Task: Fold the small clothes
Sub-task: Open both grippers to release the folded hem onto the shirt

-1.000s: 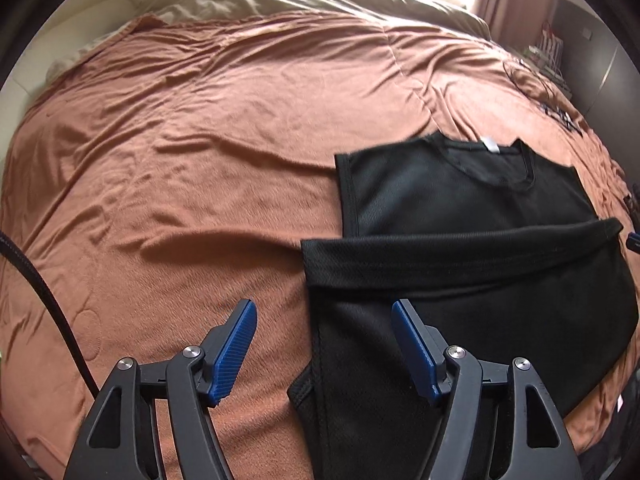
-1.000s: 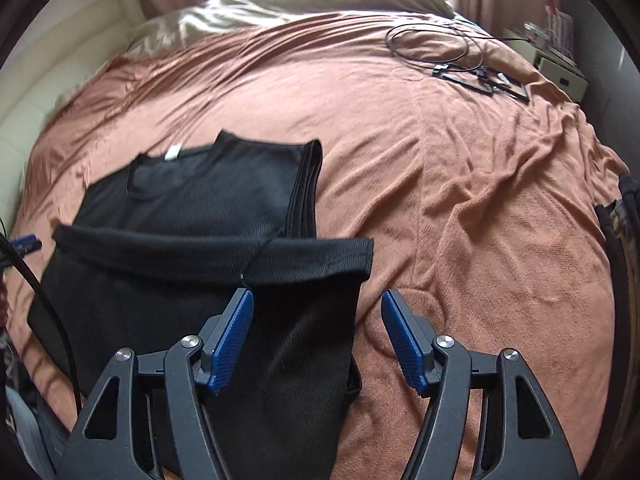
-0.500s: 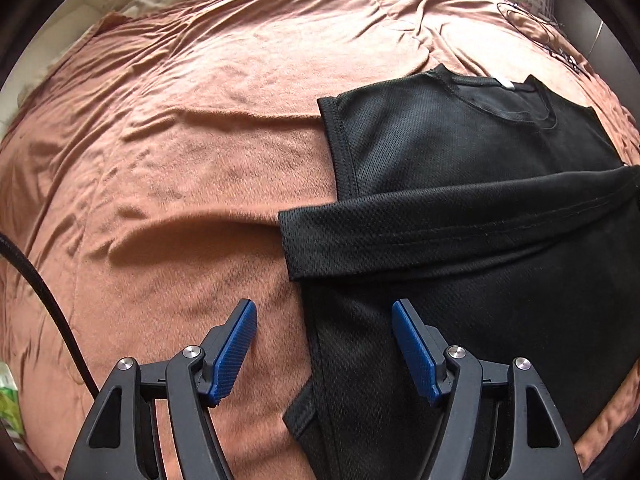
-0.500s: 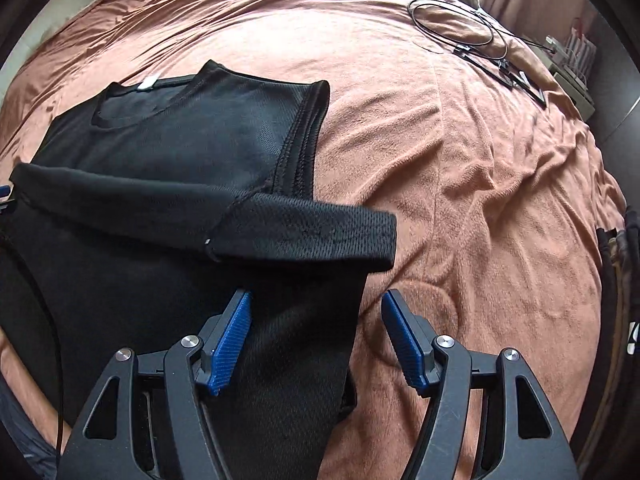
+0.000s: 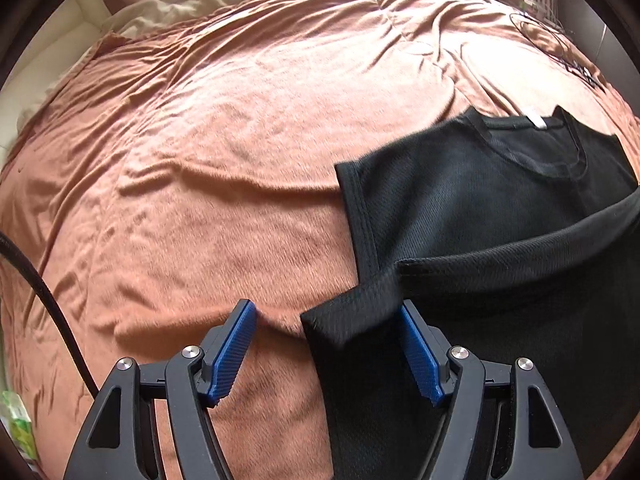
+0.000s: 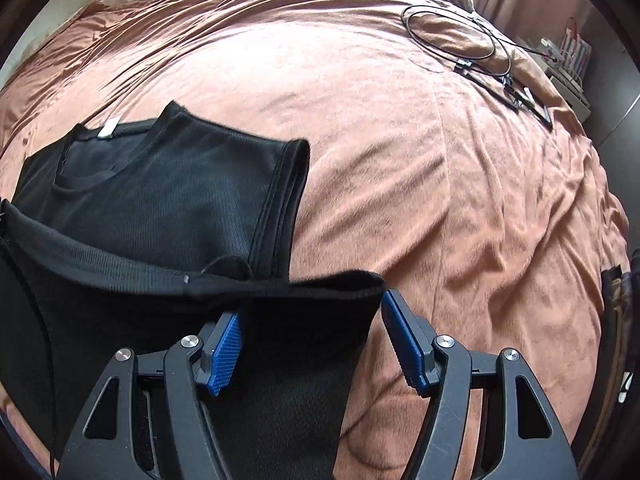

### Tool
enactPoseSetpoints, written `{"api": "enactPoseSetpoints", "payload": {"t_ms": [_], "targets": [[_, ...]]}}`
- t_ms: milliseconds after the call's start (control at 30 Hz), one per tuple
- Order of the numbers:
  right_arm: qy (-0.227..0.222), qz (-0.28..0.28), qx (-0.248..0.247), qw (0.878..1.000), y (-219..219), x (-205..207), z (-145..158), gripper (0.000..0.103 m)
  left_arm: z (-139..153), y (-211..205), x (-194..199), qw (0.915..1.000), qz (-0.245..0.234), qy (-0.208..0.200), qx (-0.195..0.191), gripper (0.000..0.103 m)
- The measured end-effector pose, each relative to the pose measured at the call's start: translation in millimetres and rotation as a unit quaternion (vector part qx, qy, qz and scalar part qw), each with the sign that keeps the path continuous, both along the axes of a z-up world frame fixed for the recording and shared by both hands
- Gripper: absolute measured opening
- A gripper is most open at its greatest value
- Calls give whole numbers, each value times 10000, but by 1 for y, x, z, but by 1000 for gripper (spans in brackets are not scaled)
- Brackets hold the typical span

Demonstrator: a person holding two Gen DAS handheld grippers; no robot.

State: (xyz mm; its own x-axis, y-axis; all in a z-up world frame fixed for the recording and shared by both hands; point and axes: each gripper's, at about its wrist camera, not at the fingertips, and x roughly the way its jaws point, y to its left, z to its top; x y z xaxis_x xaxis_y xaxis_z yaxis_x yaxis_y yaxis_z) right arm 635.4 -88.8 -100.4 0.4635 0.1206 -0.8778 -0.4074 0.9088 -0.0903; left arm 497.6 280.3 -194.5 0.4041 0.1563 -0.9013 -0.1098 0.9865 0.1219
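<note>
1. While the black sleeveless shirt point(image 5: 472, 208) lies on the rust-brown blanket point(image 5: 208, 168), its hem is folded up over its middle, collar toward 12 o'clock.
2. The left gripper point(image 5: 328, 344) is spread wide, the fold's left corner between its blue pads point(image 5: 234, 348).
3. The right gripper point(image 6: 310, 340) is likewise spread, straddling the fold's right corner point(image 6: 360, 280).
4. A coiled cable point(image 6: 460, 36) lies at 1 o'clock, well apart.

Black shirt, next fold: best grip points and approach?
Grip the black shirt at the two corners of its folded-over hem band: left gripper on its corner, right gripper on the other, from the near edge. Corners already sit between open jaws.
</note>
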Motion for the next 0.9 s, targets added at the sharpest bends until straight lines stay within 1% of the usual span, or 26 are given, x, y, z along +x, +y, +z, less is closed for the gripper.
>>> {"api": "enactPoseSetpoints", "payload": {"t_ms": [100,167,267,333,467,567,600,633,667,700,733,767,867,900], "targets": [[-131,-217,57,9997,-4,8,4,65,7,4,5,9996,144,-192,139,74],[-187,-369,290,9987,-11,10,7,65,15,9,5,9989,252,-377,69,74],[-223,-386,387,9983,-17,8,7,65,24,11,5,9982,261,-545,48,74],[-225,-343,376,9985,-21,4,5,65,26,8,3,9985,175,-512,88,74],[-162,-258,480,9984,-29,-3,3,65,26,4,-7,9989,17,-459,32,73],[-118,-165,596,9980,-35,-6,1,65,26,0,-12,9989,-40,-461,8,71],[-111,-156,606,9980,-36,-8,3,64,24,1,-12,9990,-43,-448,-30,68],[-101,-137,611,9980,-36,-9,3,59,21,2,-10,9991,-32,-412,-84,66],[-70,-103,619,9980,-36,-8,1,51,19,3,-8,9992,-7,-371,-137,60],[-32,-80,631,9980,-36,-8,0,48,16,5,-5,9992,37,-334,-202,55],[7,-64,650,9979,-35,-7,-2,44,14,7,-3,9991,93,-329,-265,52],[28,-52,661,9978,-34,-7,-4,43,13,8,-1,9988,140,-345,-314,50],[67,-27,663,9978,-32,-3,-8,40,9,11,4,9985,231,-379,-315,49],[77,-20,675,9977,-32,-2,-8,39,7,11,6,9985,244,-374,-326,47]]}}
